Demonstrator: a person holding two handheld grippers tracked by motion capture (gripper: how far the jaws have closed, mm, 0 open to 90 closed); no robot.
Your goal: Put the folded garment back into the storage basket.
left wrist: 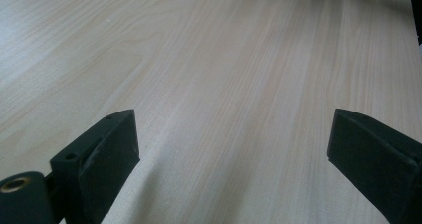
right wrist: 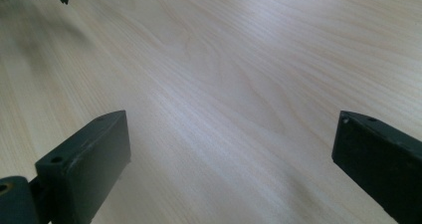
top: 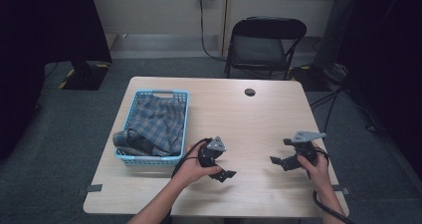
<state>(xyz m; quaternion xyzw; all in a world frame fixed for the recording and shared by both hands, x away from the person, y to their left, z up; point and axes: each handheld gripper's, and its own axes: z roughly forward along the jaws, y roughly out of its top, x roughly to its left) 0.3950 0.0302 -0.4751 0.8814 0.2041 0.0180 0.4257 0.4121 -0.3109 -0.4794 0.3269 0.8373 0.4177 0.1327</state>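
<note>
The left gripper (top: 222,170) hovers low over the bench (top: 249,119), its 2 jaws spread wide with nothing but bare wood grain between them, as the left gripper view confirms. The right gripper (top: 279,156) sits well apart from it toward the bench's right side, jaws likewise spread and empty, pointing inward toward the left one. Both are held in the person's hands, forearms coming in from the near edge.

Just beside the left gripper, at the bench's left side, stands a light blue plastic basket (top: 149,160). A blue-and-grey plaid cloth (top: 157,122), possibly a shirt, lies bunched inside it, with a fold spilling over the basket's near left rim. Neither gripper touches the cloth or the basket.

Further off, a small dark round disc (top: 250,92) lies near the bench's far edge, and a black folding chair (top: 266,45) stands beyond.

This reads as a resting stance with the cloth sitting in the basket and no grasp under way. A next move would probably call for the left gripper to swing toward the basket, come down over the bunched fabric and pinch a raised fold, while the right waits to take a second hold.
</note>
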